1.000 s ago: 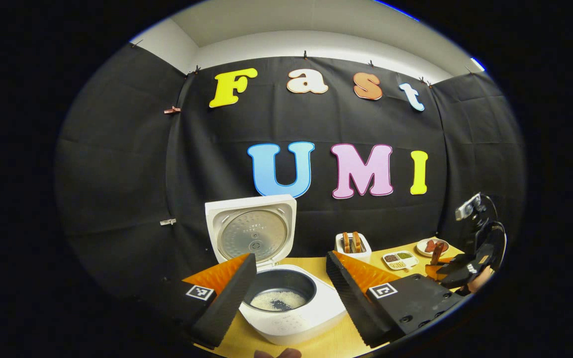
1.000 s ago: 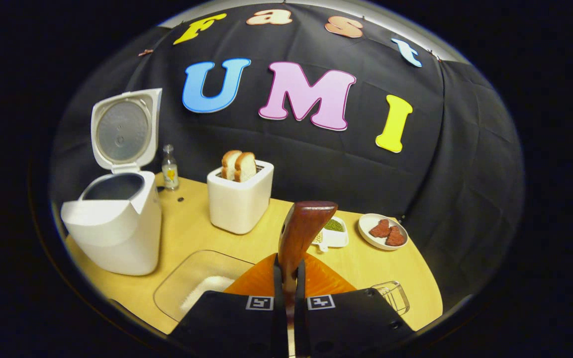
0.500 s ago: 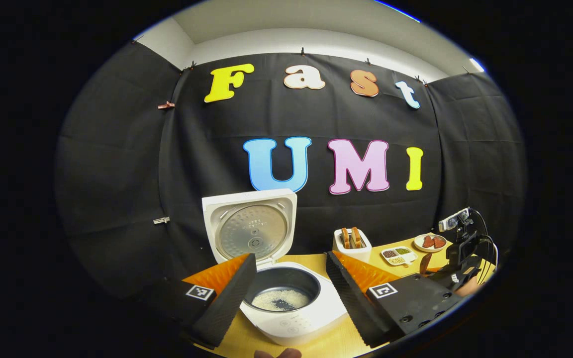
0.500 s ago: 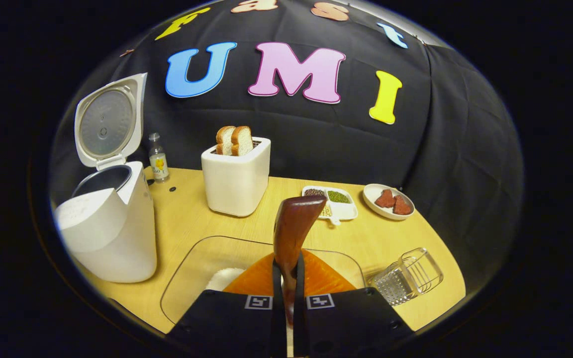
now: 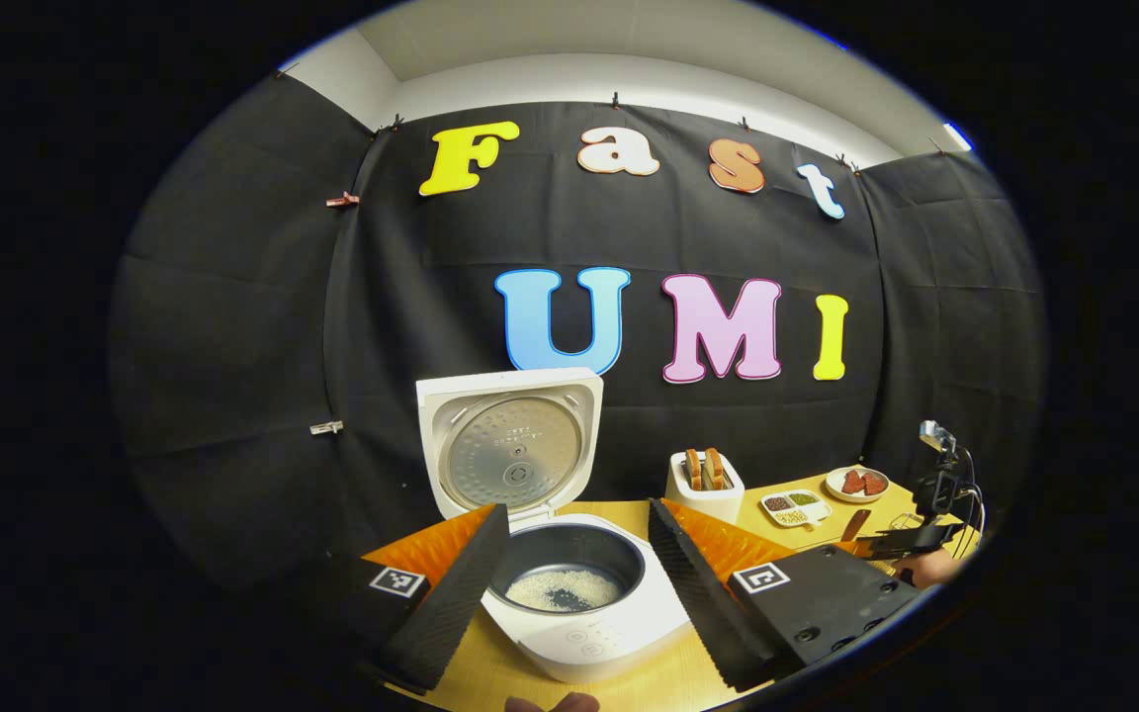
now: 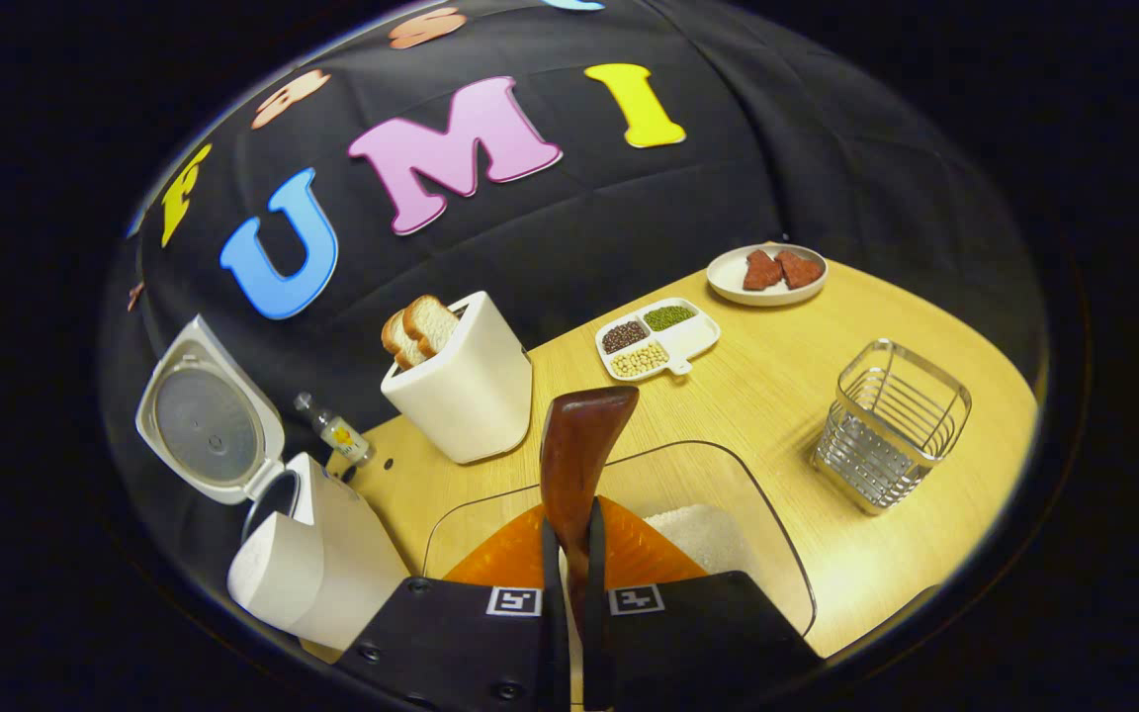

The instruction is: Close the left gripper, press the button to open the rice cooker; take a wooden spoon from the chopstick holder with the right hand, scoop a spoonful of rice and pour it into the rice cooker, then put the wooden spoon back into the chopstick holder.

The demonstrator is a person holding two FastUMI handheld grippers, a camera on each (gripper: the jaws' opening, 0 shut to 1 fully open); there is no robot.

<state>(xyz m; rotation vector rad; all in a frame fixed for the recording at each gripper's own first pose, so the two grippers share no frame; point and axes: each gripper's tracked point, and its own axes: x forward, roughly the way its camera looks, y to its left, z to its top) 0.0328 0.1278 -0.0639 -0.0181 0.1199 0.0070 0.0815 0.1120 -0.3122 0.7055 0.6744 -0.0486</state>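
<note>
The rice cooker (image 5: 584,603) is white, with a dark inner pot holding white rice (image 5: 562,589). The wooden spoon (image 6: 577,465) is glossy reddish brown. The chopstick holder (image 6: 888,423) is silver wire. The toaster (image 6: 461,388) is white; the table (image 6: 787,366) is pale wood grain.

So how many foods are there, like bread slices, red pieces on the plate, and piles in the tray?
Bread slices in the toaster: 2
Red pieces on the plate: 2
Piles in the divided tray: 3
Total: 7
</note>
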